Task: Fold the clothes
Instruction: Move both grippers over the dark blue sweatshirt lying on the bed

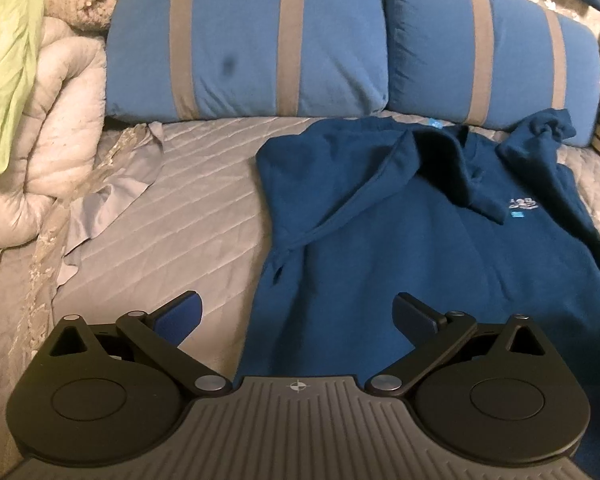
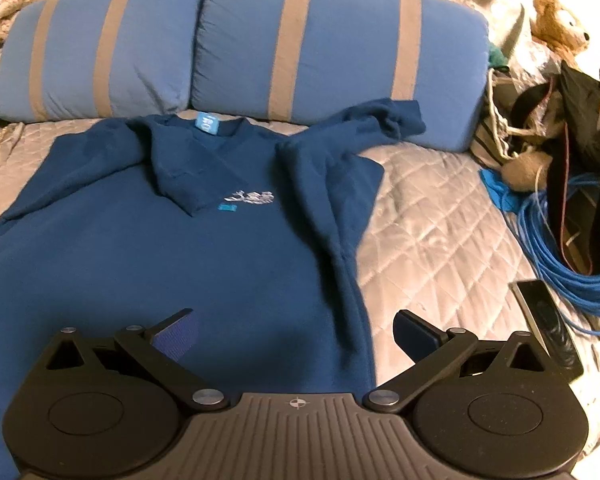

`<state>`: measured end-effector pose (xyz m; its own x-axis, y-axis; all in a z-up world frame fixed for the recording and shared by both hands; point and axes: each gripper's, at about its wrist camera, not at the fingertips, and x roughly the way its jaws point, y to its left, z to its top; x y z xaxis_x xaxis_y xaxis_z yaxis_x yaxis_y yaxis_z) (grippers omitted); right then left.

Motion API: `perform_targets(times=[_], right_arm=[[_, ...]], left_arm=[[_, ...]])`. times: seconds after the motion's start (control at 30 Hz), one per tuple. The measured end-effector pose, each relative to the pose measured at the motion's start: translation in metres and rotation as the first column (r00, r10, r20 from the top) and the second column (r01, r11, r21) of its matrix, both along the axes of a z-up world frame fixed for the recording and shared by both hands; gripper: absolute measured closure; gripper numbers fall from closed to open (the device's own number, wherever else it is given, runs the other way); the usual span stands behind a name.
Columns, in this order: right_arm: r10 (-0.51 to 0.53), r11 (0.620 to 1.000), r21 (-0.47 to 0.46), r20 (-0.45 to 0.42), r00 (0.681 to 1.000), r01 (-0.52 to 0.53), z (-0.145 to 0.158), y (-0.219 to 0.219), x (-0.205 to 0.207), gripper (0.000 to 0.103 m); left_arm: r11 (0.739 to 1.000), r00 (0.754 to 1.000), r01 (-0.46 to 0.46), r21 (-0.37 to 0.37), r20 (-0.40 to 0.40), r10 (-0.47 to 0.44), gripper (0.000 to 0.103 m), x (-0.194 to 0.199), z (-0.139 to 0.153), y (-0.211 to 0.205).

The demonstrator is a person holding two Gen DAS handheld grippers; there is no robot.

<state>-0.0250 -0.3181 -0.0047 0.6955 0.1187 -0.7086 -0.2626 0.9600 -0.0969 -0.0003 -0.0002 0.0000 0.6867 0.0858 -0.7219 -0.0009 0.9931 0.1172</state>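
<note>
Over the blue sweatshirt [image 2: 140, 260], both the left gripper [image 1: 298, 316] and right gripper [image 2: 296, 330] gape empty; pinch each side hem evenly, I'd say

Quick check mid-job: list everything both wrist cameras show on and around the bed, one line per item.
Sweatshirt: one, dark blue, flat on the bedspread, left sleeve folded across chest, right sleeve toward pillows.
Pillows: two, blue with grey stripes, at bed head.
Bedspread: one, grey quilted, under sweatshirt.
Comforter: one, beige, bunched at left.
Green cloth: one, far left.
Teddy bear: one, tan, upper right.
Cable coil: one, blue, right edge.
Phone: one, dark, right.
Left hand-held gripper: open, above sweatshirt's left edge.
Right hand-held gripper: open, above its right edge.
</note>
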Motion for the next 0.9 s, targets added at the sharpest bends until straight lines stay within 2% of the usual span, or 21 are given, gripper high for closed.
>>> perform_targets(times=[0.13,0.17,0.37,0.6,0.73,0.9], right_arm=[[0.002,1.000,0.011,0.000,1.000,-0.002,0.004,0.004,0.006,0.000],[0.007,1.000,0.010,0.003,1.000,-0.007,0.006,0.004,0.008,0.000],[0.025,1.000,0.009,0.020,0.999,-0.025,-0.003,-0.033,-0.001,0.000],[0.031,0.999,-0.013,0.006,1.000,-0.030,-0.004,-0.046,0.010,0.000],[0.036,0.999,-0.017,0.001,0.999,-0.036,-0.004,-0.058,0.009,0.000],[0.035,0.999,-0.024,-0.006,0.999,-0.035,-0.001,-0.070,0.016,0.000]], left_arm=[[1.000,1.000,-0.003,0.011,0.005,0.003,0.000,-0.002,-0.001,-0.003],[1.000,1.000,-0.011,-0.024,-0.006,0.010,0.000,-0.001,-0.004,0.010],[1.000,1.000,-0.022,-0.011,0.007,0.022,0.000,-0.005,-0.009,0.023],[0.981,0.991,-0.122,-0.150,0.027,0.127,0.000,-0.002,-0.012,0.056],[0.979,0.988,-0.128,-0.160,0.070,0.140,0.000,-0.007,-0.012,0.073],[0.980,0.993,-0.096,-0.173,0.051,0.106,0.000,-0.010,-0.010,0.097]])
